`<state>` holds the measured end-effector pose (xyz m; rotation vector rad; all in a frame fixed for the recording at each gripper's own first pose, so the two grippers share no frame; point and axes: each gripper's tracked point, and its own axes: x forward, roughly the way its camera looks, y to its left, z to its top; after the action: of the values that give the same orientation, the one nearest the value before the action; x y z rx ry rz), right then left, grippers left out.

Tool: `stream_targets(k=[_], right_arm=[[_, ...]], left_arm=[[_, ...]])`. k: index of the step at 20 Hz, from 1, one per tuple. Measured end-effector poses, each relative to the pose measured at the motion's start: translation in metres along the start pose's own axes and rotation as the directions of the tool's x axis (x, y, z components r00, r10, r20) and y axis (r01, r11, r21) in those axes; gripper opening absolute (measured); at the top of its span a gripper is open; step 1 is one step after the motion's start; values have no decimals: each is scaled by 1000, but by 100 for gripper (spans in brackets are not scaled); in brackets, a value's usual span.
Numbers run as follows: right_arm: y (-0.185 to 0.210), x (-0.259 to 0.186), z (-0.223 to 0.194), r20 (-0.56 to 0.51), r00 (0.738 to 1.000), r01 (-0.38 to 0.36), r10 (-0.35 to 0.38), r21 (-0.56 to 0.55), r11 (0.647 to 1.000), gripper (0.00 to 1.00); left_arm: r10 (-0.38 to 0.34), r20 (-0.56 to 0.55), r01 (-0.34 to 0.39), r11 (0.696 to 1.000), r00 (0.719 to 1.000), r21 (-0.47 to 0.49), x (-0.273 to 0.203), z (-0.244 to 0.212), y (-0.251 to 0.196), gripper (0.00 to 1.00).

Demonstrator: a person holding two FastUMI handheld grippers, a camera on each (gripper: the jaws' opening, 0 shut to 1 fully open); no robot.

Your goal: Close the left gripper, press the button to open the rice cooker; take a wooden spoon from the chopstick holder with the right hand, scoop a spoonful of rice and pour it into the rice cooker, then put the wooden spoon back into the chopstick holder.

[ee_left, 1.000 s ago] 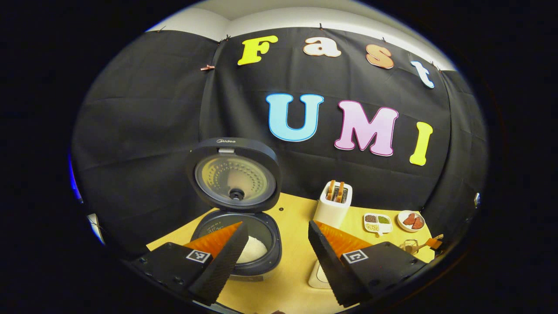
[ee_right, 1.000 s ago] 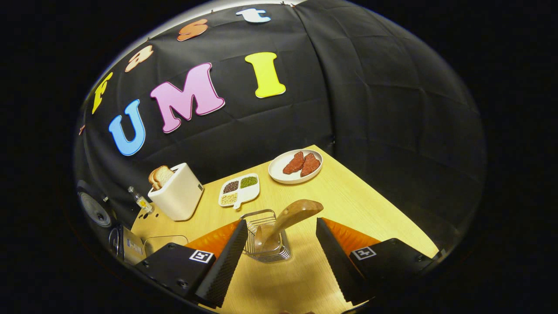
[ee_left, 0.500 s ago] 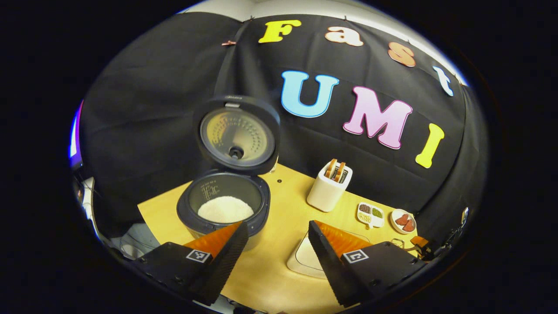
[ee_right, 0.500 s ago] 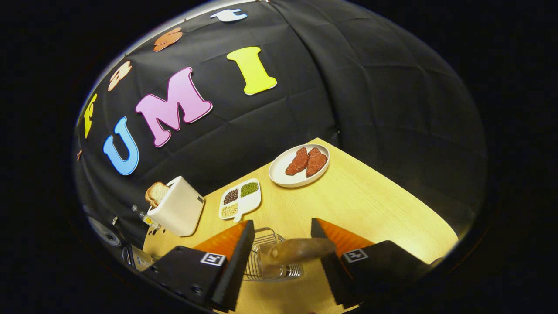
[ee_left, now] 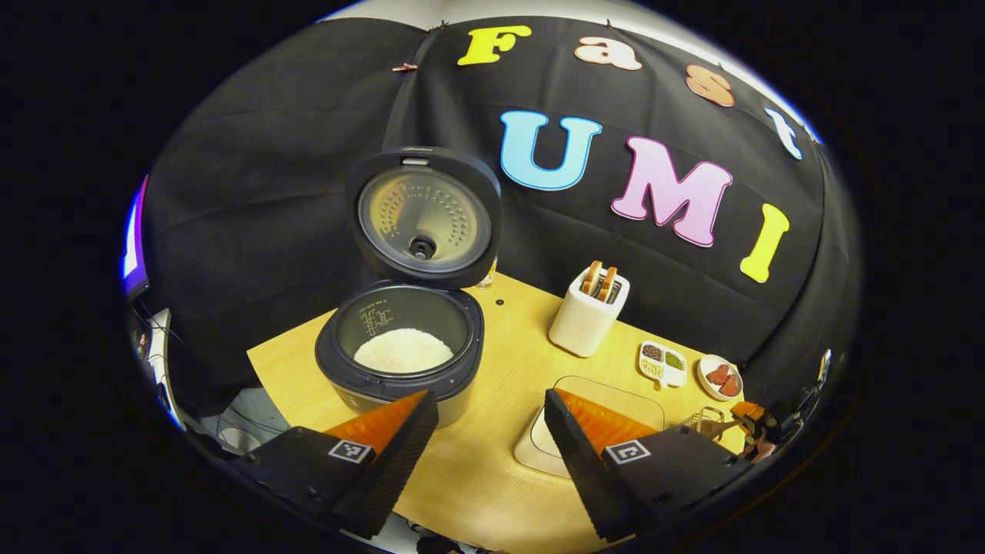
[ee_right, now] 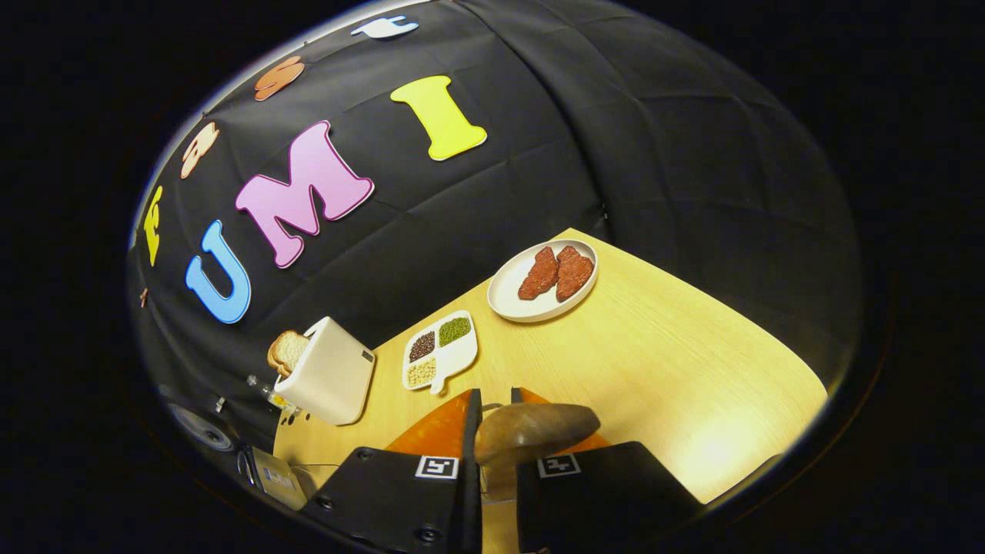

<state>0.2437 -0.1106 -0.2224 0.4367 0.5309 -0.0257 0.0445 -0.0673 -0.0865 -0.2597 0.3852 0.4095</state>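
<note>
The left claw (ee_left: 485, 419) hung wide open above the near edge of the surface (ee_left: 492, 477), gripping nothing. Ahead of it stood the cooker (ee_left: 400, 358) with its lid (ee_left: 423, 215) up and white rice (ee_left: 402, 350) in the pot. Right of the cooker were a toaster (ee_left: 589, 312) with bread in its slots, a sectioned dish (ee_left: 662, 363) of grains and a plate (ee_left: 719, 377) of red pieces. A pale tray (ee_left: 600, 400) lay just behind the left claw's right finger.

In the right gripper view, the right claw (ee_right: 492, 400) was drawn nearly together, both fingers pressed on the spoon (ee_right: 535, 431), whose rounded wooden end jutted out to the right between them. The holder beneath was hidden by the fingers. Beyond lay the dish (ee_right: 440, 350), the plate (ee_right: 545, 281) and the toaster (ee_right: 331, 373).
</note>
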Motion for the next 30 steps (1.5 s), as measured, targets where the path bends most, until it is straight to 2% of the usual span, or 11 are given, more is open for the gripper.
stream_targets(k=[10, 13, 16, 18, 21, 23, 26, 30], right_arm=[[43, -57, 61, 153, 987, -32, 39, -47, 998, 20], [62, -74, 63, 164, 986, -22, 33, -68, 997, 19], [98, -92, 63, 172, 982, -63, 74, -71, 996, 20], [125, -100, 53, 166, 980, -93, 108, -97, 991, 20], [169, -107, 23, 101, 976, -179, 191, -120, 977, 20], [190, -107, 6, 84, 972, -207, 219, -127, 970, 20], [210, -99, -26, 59, 971, -214, 231, -219, 952, 20], [214, -68, -67, -2, 980, -193, 201, -292, 937, 20]], left_arm=[[-109, 52, 104, 992, 993, 76, -2, 14, 11, 95], [-138, 70, 132, 987, 988, 90, -1, 19, 28, 95], [-157, 91, 147, 983, 983, 109, -3, 23, 54, 95], [-180, 93, 170, 980, 979, 104, -3, 26, 69, 95], [-231, 62, 230, 973, 971, 28, -3, 20, 83, 95], [-249, 60, 248, 969, 967, 23, -4, 19, 90, 95], [-260, 45, 257, 965, 965, 54, -2, 17, 105, 95], [-316, 19, 315, 948, 949, 49, 9, 1, 113, 95]])
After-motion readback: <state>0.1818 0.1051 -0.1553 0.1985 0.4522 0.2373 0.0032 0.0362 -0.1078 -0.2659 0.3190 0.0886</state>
